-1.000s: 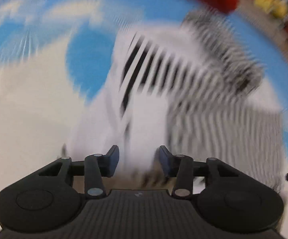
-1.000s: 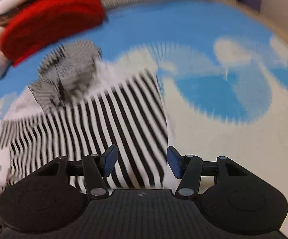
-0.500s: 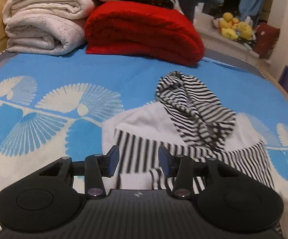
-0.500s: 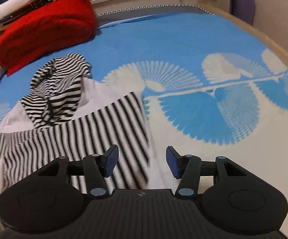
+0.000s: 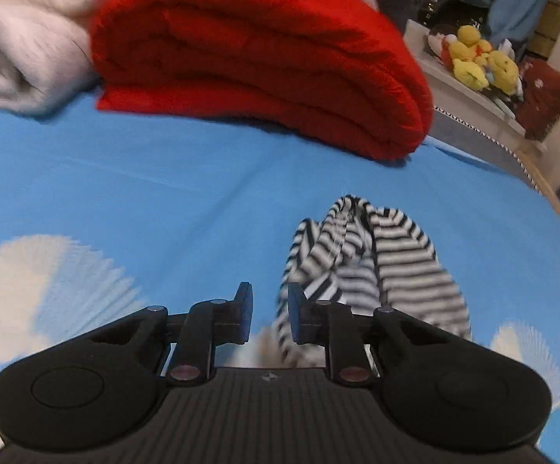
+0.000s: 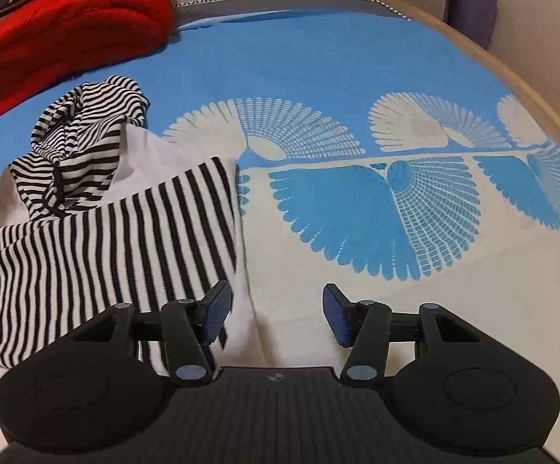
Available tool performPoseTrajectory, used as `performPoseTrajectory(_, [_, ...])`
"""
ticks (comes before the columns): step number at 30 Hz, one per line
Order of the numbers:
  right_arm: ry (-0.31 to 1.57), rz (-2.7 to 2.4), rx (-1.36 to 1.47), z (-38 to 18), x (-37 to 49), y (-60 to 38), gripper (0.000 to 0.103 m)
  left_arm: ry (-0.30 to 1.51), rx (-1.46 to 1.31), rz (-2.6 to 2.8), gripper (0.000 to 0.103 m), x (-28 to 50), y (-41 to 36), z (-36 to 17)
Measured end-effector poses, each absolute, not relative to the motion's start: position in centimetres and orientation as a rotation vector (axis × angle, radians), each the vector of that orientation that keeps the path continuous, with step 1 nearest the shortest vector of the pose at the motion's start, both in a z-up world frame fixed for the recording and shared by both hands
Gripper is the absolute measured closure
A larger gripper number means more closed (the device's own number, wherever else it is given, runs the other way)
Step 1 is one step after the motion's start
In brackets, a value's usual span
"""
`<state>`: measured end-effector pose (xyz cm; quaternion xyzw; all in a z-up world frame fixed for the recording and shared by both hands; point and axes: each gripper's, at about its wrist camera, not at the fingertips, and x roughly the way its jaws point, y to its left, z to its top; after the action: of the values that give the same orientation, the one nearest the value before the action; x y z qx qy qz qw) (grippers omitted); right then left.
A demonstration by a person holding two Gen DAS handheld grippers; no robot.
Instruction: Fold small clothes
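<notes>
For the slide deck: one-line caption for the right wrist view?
Open right gripper hovers over the striped hooded top lying on the blue patterned bedspread.

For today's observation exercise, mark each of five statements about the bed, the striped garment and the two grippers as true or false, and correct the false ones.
1. The right gripper is open, with nothing between its fingers. True.
2. The striped hoodie hangs on a hanger. False: it lies on the blue bedspread.
3. A folded red blanket sits beyond the hoodie. True.
4. The left gripper is clamped on the red blanket. False: it is open and well short of the blanket.
5. The yellow plush toys lie on the bedspread beside the hoodie. False: they sit on a ledge beyond the bed.
</notes>
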<state>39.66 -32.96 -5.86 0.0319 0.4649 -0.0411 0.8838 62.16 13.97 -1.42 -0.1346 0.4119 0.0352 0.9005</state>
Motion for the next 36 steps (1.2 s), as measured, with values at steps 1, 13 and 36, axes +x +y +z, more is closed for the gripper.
performPoseTrajectory(1, [0.968, -0.091, 0.064, -5.9, 39.7, -33.0, 0.048, 0.861, -0.303, 0.063, 0.082, 63.9, 14.2, -2.1])
performPoseTrajectory(13, [0.986, -0.104, 0.068, -7.0, 40.8, -32.9, 0.048, 0.922, -0.496, 0.106, 0.062, 76.1, 14.8, -8.1])
performPoseTrajectory(36, [0.836, -0.090, 0.270, -1.8, 39.5, -32.7, 0.049, 0.651, 0.257, -0.643, 0.098, 36.8, 3.2, 5.4])
